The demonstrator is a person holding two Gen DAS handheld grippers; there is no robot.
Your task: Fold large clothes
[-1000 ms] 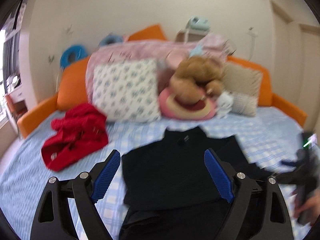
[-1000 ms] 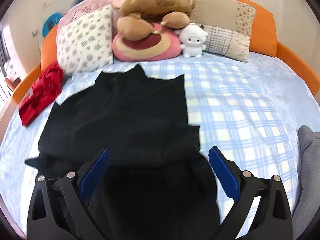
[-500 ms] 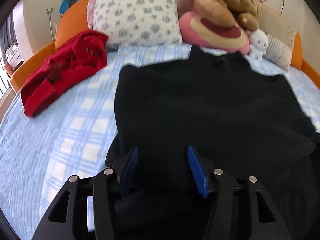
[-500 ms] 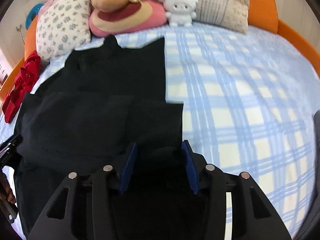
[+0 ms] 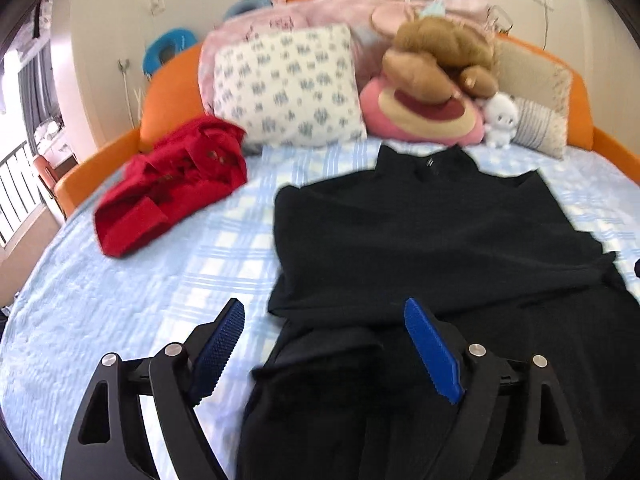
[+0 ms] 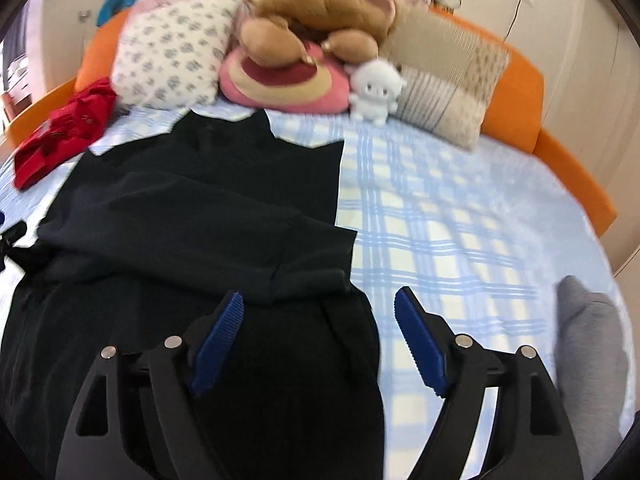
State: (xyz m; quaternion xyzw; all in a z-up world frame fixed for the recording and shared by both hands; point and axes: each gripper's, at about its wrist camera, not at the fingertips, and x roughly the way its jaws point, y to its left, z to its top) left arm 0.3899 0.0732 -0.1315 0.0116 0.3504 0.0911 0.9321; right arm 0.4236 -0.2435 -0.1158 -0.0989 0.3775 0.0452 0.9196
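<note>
The black garment (image 5: 432, 240) lies spread on the blue plaid bed (image 6: 448, 216), collar toward the pillows, its upper part folded down in a band across the middle. Half a second ago both grippers were pinched close over its near hem; now the left gripper (image 5: 324, 344) and right gripper (image 6: 320, 340) are opening, released, nothing grasped. That fold appears laid; another remains.

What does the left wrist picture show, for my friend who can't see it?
A black garment lies partly folded on a bed with a blue checked sheet. The left gripper hangs over its near edge, jaws opening, pads not pressing the cloth. Behind are a red garment, a patterned pillow and a brown plush toy.
</note>
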